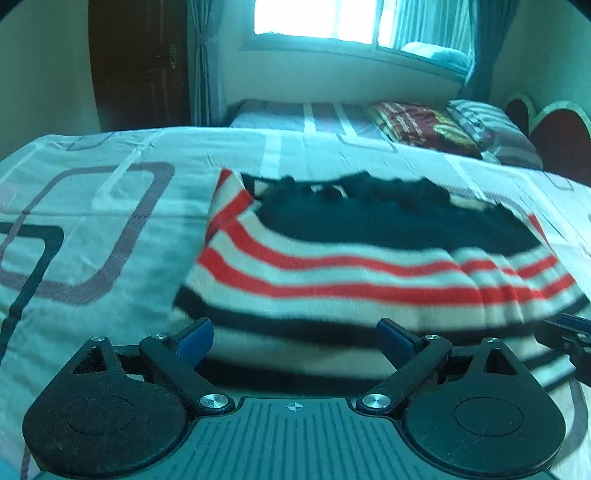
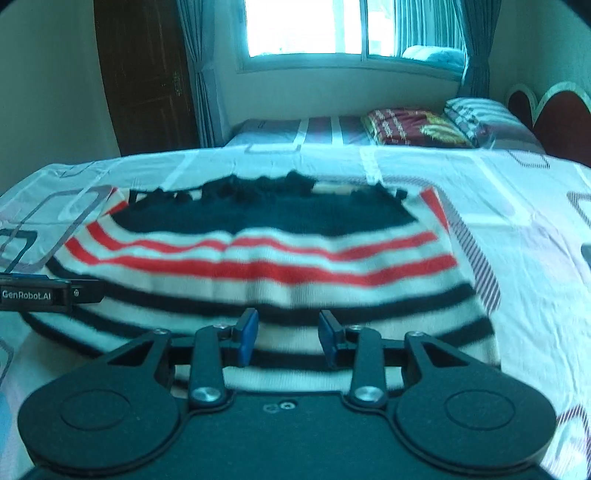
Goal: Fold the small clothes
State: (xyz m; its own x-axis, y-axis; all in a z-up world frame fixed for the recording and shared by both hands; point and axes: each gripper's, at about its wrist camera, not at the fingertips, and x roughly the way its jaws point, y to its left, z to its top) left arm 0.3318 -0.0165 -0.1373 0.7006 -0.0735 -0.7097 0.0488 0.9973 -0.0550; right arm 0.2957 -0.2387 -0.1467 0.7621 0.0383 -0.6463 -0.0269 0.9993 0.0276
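A small knitted garment [image 1: 369,258] with red, white and navy stripes and a dark navy top lies flat on the bed, also in the right wrist view [image 2: 266,254]. My left gripper [image 1: 295,339] is open wide, its blue pads at the garment's near hem, holding nothing. My right gripper [image 2: 288,338] is partly open over the near hem, with striped cloth showing between the pads, not clamped. The right gripper shows at the right edge of the left wrist view [image 1: 569,332]; the left gripper shows at the left edge of the right wrist view [image 2: 44,291].
The bed sheet [image 1: 92,229] is pale with rounded-square patterns. A second bed [image 2: 332,133] stands behind with a dark red folded blanket [image 2: 410,127] and a striped pillow [image 2: 480,114]. A window [image 2: 306,26], curtains and a dark wooden door [image 2: 147,74] are at the back.
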